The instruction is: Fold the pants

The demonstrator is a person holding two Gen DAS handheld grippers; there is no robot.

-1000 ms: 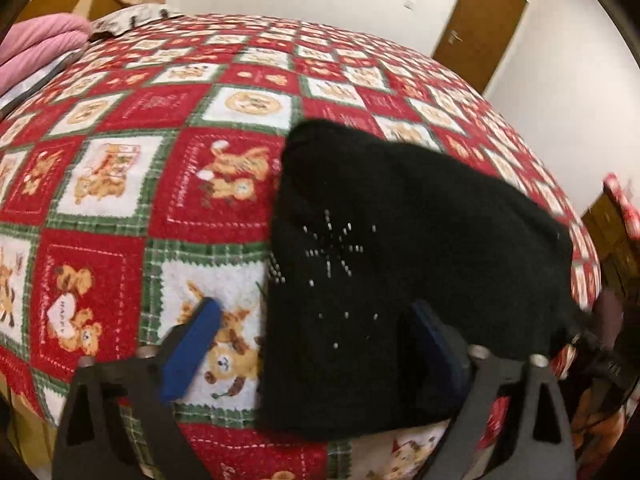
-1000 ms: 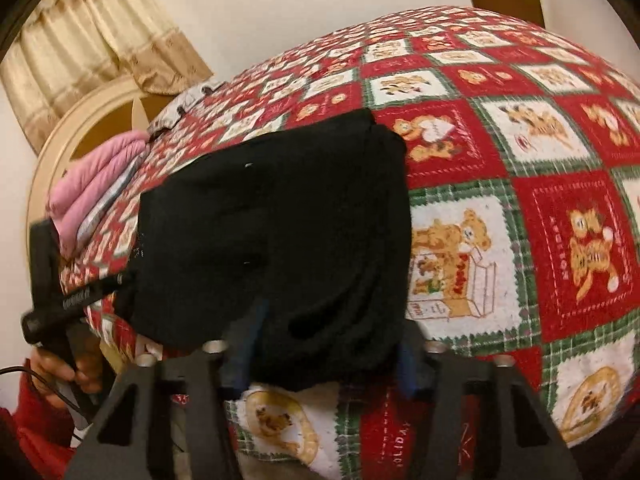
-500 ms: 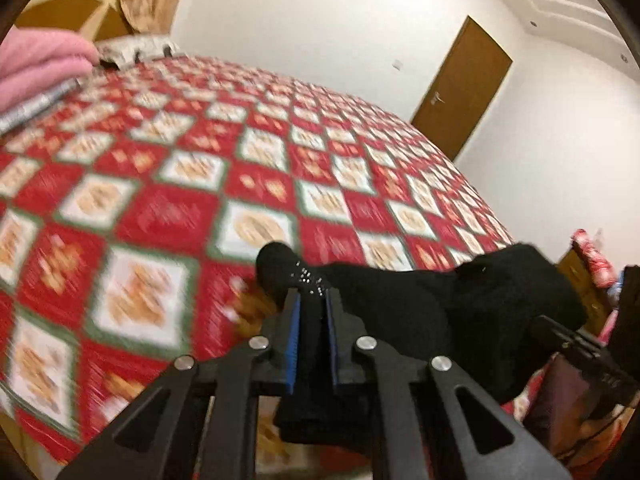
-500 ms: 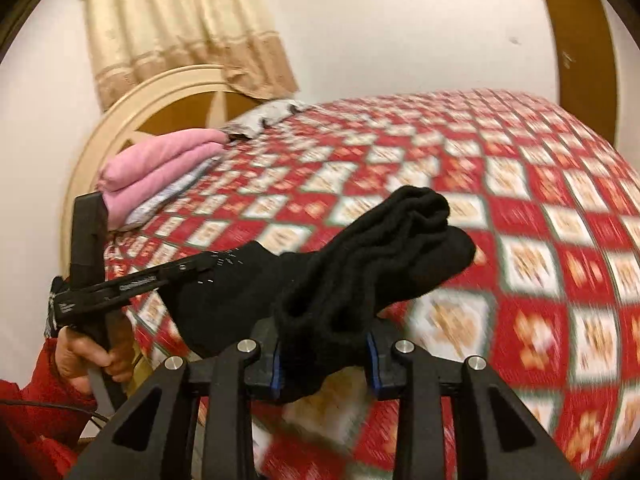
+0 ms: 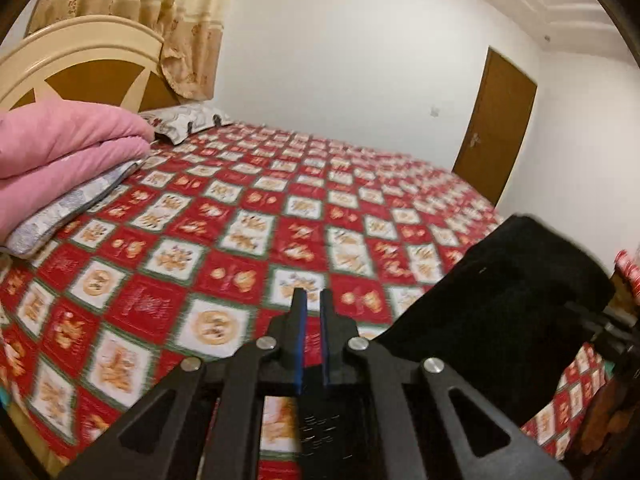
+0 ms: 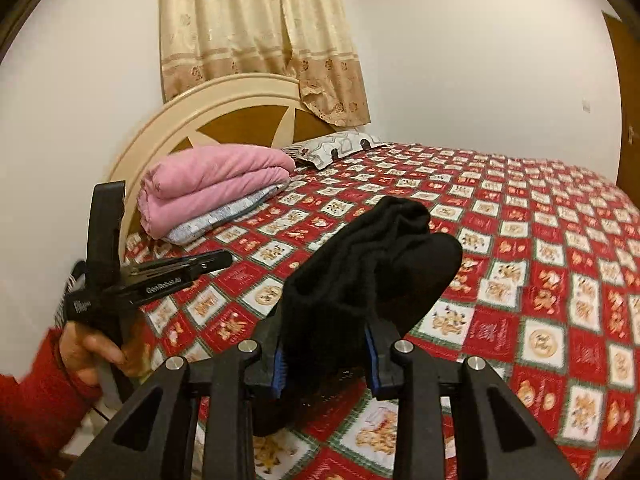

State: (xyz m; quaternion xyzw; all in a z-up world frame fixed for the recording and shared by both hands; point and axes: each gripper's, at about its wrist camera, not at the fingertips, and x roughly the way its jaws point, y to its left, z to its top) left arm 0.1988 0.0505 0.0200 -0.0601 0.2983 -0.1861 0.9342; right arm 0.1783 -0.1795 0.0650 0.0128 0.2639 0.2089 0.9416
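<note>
1. Both grippers held the black pants [image 6: 372, 276] clear of the quilt [image 6: 540, 240], seemingly to carry the bundle across the bed before setting it down.
2. Right gripper [image 6: 326, 360]: jaws part-way apart, pinching a thick bunched wad of the pants between the blue pads [image 6: 279, 368]. The jaws had just been closing, cloth between them. The wad stood up above the fingers and drooped forward.
3. Left gripper [image 5: 311, 344]: jaws pressed nearly together. Dark cloth showed low between the fingers, so it likely nipped a thin edge of the pants; the span ran off to the right of that view as a taut black sheet.
4. Fabric: matte, soft, heavy knit; folded in rounded lobes, no sharp creases.
5. Quilt: red, white and green squares, printed bears, flat and smooth.
6. At the headboard [image 6: 224, 108]: a pink blanket [image 6: 216, 184], folded, plush, stacked on grey bedding.
</note>
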